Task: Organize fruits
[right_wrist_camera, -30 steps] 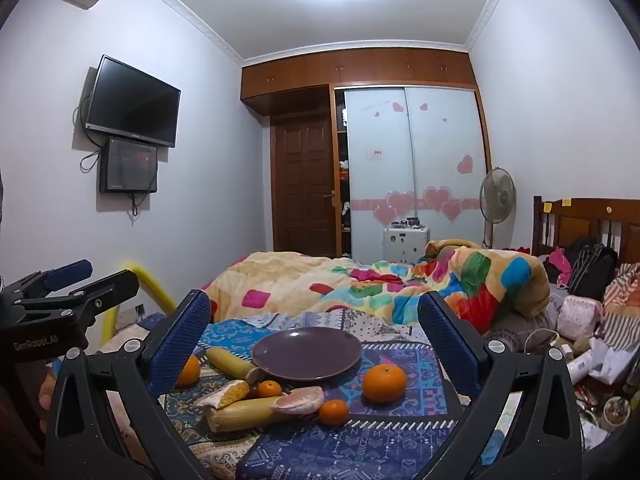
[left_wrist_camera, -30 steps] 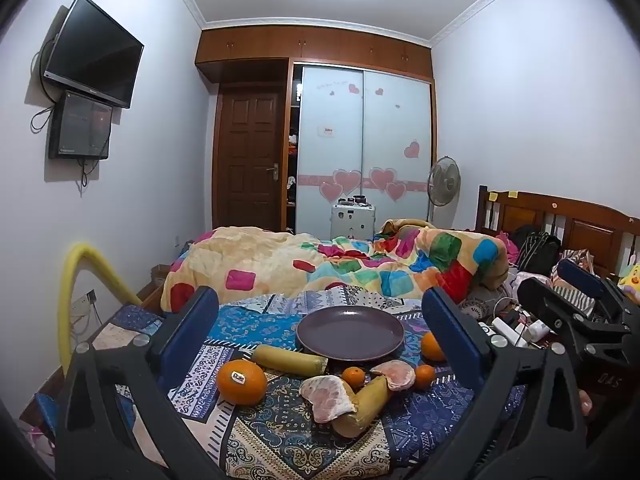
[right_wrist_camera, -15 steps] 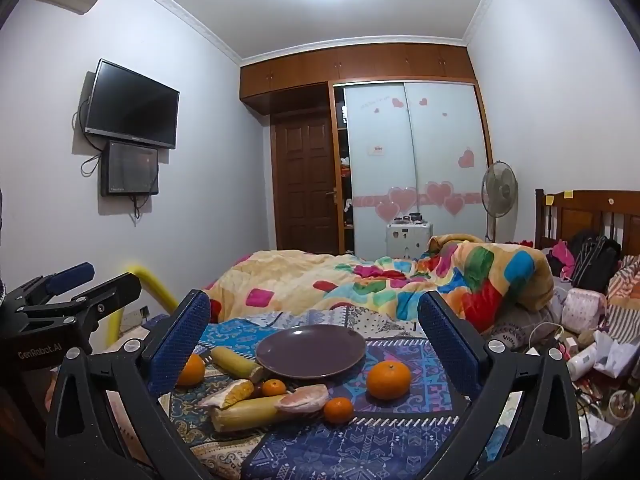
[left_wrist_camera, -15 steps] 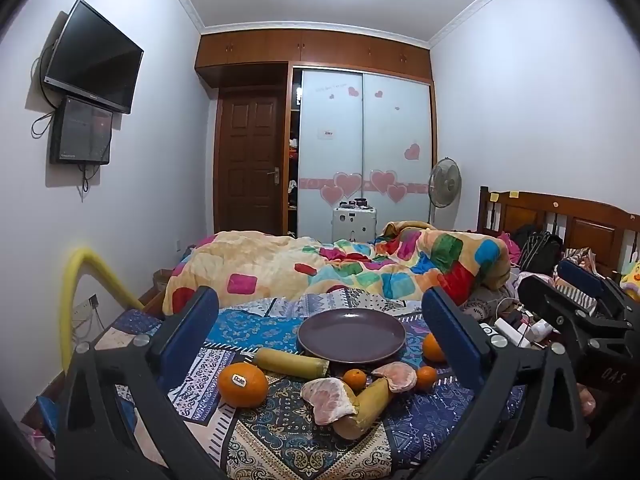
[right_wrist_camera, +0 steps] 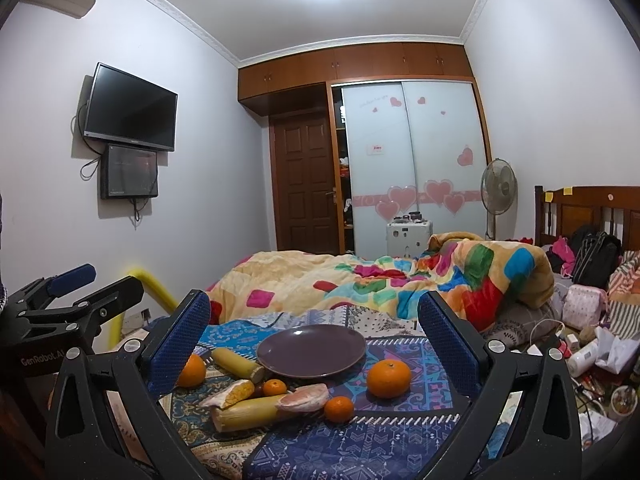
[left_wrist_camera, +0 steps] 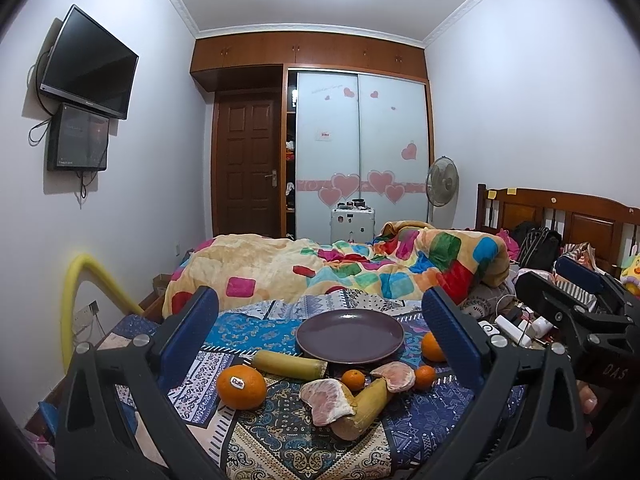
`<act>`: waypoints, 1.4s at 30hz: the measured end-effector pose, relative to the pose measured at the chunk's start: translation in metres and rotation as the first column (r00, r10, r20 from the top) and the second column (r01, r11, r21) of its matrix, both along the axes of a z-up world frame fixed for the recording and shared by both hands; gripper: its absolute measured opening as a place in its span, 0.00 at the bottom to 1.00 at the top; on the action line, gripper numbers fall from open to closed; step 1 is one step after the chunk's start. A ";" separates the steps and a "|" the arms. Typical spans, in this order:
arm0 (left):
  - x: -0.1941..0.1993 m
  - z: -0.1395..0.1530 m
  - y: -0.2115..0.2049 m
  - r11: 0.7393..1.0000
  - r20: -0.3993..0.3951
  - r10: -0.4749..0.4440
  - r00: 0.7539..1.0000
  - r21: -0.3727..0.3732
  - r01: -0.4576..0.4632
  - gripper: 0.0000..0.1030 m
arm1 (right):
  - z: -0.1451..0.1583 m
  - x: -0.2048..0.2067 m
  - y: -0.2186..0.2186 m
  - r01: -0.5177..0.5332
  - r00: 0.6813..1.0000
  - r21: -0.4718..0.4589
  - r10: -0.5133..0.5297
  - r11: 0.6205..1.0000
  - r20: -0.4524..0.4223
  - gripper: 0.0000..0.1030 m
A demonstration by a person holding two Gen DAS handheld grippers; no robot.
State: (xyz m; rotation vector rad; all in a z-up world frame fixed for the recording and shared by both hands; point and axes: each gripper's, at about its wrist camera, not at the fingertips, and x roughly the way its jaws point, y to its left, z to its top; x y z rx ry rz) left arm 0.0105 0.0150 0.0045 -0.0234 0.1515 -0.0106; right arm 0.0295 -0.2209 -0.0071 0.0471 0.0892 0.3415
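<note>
An empty purple plate (left_wrist_camera: 350,335) (right_wrist_camera: 311,347) sits on a patterned cloth on the bed. In front of it lie a stickered orange (left_wrist_camera: 241,386), a second orange (right_wrist_camera: 389,373), two small tangerines (left_wrist_camera: 353,379) (left_wrist_camera: 425,376), two peeled pomelo pieces (left_wrist_camera: 327,397) (left_wrist_camera: 393,376) and two yellow stalk pieces (left_wrist_camera: 289,364) (left_wrist_camera: 365,409). My left gripper (left_wrist_camera: 320,336) is open and empty, short of the fruit. My right gripper (right_wrist_camera: 314,336) is open and empty too. Each gripper shows at the edge of the other's view.
A colourful quilt (left_wrist_camera: 340,268) is heaped behind the plate. Clutter of bottles, cables and bags (right_wrist_camera: 584,340) lies at the right by the wooden headboard (left_wrist_camera: 560,216). A yellow foam tube (left_wrist_camera: 80,292) stands at the left wall.
Both views have shifted slightly; the fruit and plate sit a little lower and closer in frame. Nothing was picked up and both grippers stay open.
</note>
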 end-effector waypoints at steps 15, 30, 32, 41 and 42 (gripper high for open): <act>-0.010 -0.001 -0.018 1.000 0.013 0.006 1.000 0.016 -0.006 1.00 | -0.001 -0.001 0.001 0.005 1.000 -0.009 -0.005 1.000 0.010 1.00; -0.008 -0.001 -0.017 1.000 0.015 0.006 1.000 0.018 -0.006 1.00 | -0.001 -0.001 0.003 0.006 1.000 -0.016 -0.006 1.000 0.012 1.00; -0.009 -0.001 -0.017 1.000 0.014 0.006 1.000 0.017 -0.007 1.00 | -0.001 -0.001 0.003 0.003 1.000 -0.014 -0.003 1.000 0.013 1.00; -0.008 -0.001 -0.017 1.000 0.016 0.009 1.000 0.016 -0.009 1.00 | 0.000 -0.001 0.002 0.002 1.000 -0.011 -0.002 1.000 0.015 1.00; -0.008 -0.001 -0.017 1.000 0.016 0.010 1.000 0.016 -0.010 1.00 | 0.000 0.000 0.002 0.001 1.000 -0.010 -0.001 1.000 0.014 1.00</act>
